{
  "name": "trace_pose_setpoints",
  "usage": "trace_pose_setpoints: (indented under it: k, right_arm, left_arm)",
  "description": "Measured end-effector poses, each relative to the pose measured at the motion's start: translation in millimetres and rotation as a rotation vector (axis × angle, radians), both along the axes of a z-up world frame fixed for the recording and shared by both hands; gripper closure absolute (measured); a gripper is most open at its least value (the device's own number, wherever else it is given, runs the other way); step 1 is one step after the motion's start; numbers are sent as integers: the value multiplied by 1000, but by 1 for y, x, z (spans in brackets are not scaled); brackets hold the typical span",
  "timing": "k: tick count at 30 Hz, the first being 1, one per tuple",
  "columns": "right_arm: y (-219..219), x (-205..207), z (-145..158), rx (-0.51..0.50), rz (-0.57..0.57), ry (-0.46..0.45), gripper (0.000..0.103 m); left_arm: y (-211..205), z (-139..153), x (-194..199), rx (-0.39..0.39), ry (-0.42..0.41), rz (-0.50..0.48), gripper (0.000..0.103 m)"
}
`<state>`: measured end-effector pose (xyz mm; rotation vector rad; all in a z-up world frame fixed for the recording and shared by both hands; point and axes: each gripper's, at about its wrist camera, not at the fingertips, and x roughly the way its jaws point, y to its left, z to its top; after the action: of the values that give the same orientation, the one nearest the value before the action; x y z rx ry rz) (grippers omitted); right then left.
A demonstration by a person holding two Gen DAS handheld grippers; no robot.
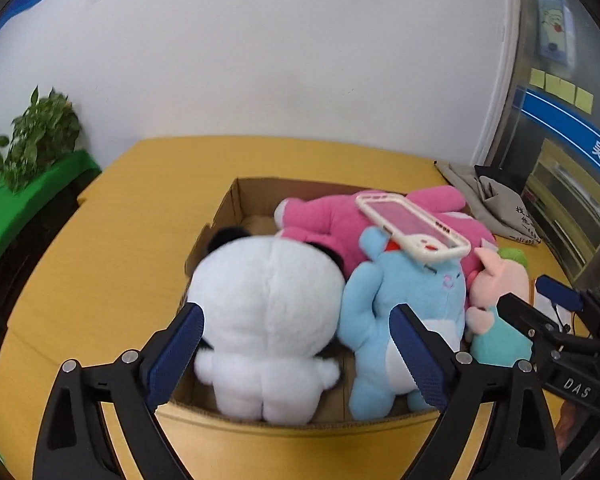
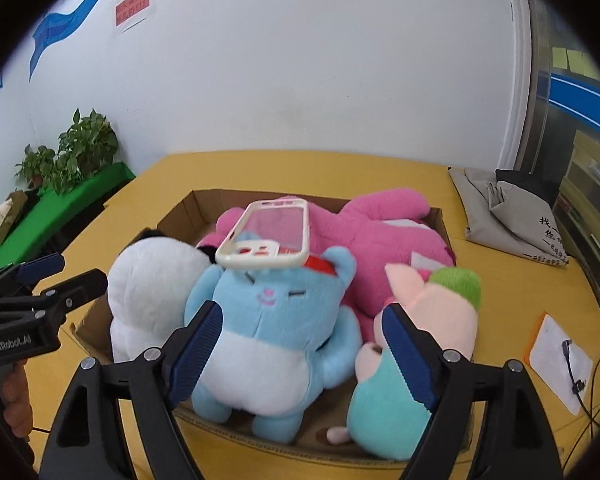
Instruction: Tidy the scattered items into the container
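I am holding both my tongs over the near edge of the cardboard box (image 1: 236, 200), which is sitting on the yellow table (image 1: 100, 240); I am taking the box as my landmark.

My left gripper (image 1: 296, 354) is standing wide, its blue pads (image 1: 176, 352) gripping nothing. Between them, seen from behind, the white panda plush (image 1: 268, 312) is sitting at the box's near left corner; I cannot tell whether either pad is brushing its fur. Just beside it, toward the middle of the box, the blue bear plush (image 1: 400, 292) is leaning.

My right gripper (image 2: 304, 350) is also gaping wide and holding nothing. From its camera the blue bear is sitting between the pads, nearer the left pad (image 2: 196, 352), while the right pad is lying in front of the pink-and-teal plush (image 2: 420, 320) at the box's near right corner. That toy is tilting over the near wall of the box.

At the back of the box the big pink plush (image 2: 380, 236) is lying on its side, filling the far half. A pale phone case (image 2: 268, 236) is resting tilted on the blue bear's head, its far end toward the pink plush.

Outside the box, to its right on the table, a grey cloth bag (image 2: 512, 216) is lying by the far corner, and a white card with a cable (image 2: 560, 364) is lying nearer to me.
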<state>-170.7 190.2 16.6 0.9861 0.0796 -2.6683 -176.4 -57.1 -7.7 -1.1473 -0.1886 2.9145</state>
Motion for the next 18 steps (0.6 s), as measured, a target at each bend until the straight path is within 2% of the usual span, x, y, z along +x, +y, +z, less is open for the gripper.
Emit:
trace_pose_setpoints:
  k: [4,7,11,13,16,18]
  right_arm:
    - [2,0,-12,-13,-13,-41,21]
    - [7,5,-6,-30,-45,-9,21]
    - [3,4,-12,20,-54,-24,21]
    - [1,5,-13,39,-61,-20,21]
    - [0,5,-14,35,-63,-23,21]
    - [-2,6,-14,39,-65,-23,21]
  left_arm:
    - [2,0,9,-3,10,-26,7]
    - [9,6,10,-19,37,-49,7]
    - [15,6,11,8,57,-84,6]
    - [18,1,8,-2,32,-101,5]
    - [19,0,9,-35,44,-108,4]
    - [17,-5,8,-14,22,-108,3]
